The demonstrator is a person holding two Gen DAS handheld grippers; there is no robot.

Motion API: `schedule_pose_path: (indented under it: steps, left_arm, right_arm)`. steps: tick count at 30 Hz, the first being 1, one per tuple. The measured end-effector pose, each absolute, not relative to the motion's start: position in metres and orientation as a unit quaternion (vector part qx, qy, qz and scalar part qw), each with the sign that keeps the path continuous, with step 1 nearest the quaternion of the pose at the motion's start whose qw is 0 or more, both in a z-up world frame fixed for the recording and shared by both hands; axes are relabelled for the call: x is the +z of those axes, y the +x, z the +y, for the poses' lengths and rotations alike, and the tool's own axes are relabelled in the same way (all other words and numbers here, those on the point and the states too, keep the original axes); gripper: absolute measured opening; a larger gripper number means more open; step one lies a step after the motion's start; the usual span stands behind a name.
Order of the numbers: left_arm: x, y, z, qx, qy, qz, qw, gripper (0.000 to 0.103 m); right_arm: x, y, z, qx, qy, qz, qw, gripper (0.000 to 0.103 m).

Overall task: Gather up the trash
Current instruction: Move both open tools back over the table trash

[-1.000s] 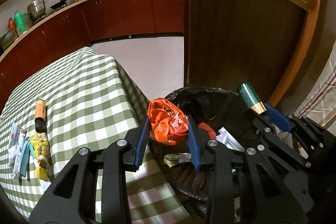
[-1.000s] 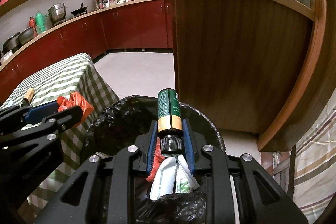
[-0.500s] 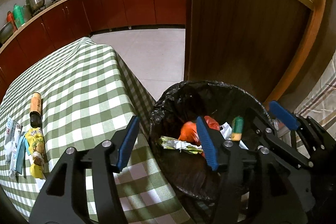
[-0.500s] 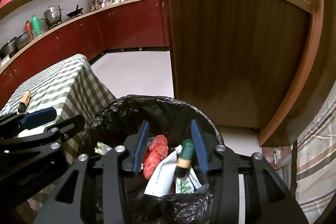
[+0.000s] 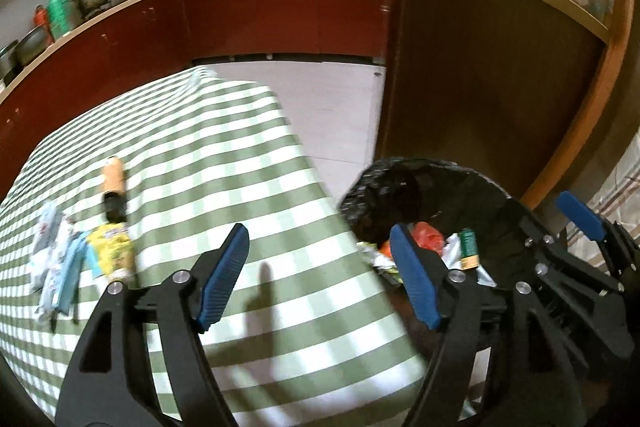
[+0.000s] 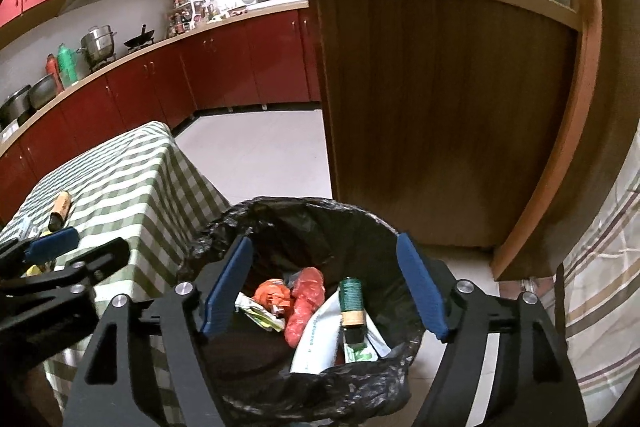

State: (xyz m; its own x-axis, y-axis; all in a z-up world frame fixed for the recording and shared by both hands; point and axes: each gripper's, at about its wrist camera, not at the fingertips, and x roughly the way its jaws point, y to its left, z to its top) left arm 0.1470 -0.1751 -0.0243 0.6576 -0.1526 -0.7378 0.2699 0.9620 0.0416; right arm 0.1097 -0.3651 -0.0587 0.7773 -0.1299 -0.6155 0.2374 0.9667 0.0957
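Trash that a second ago sat clamped in each tool now lies in the black-lined bin (image 6: 320, 211): the crumpled orange bag (image 6: 272, 293) and the green-and-gold bottle (image 6: 351, 301) rest on the wrappers inside, so this pair is done and the next load is still on the desk (image 5: 224, 163). Left tool (image 5: 320, 277) has swung toward the checked cloth, jaws opening with nothing between them, while the right tool (image 6: 322, 285) hangs over the bin, jaws also opening and empty. An orange bottle (image 5: 113, 181), a yellow packet (image 5: 114, 251) and pale wrappers (image 5: 54, 259) wait there.
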Motion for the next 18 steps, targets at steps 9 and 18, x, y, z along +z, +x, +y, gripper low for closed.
schedule_pose_path:
  steps: [9, 18]
  left_arm:
    - [-0.009, 0.132, -0.1, -0.06, 0.055, 0.391, 0.917, 0.072]
    - [0.001, 0.121, -0.016, 0.012, 0.036, 0.387, 0.921, 0.072]
  right_arm:
    - [-0.052, 0.116, -0.312, -0.05, 0.063, 0.33, 0.94, 0.074]
    - [-0.042, 0.125, -0.249, 0.006, 0.034, 0.328, 0.944, 0.074]
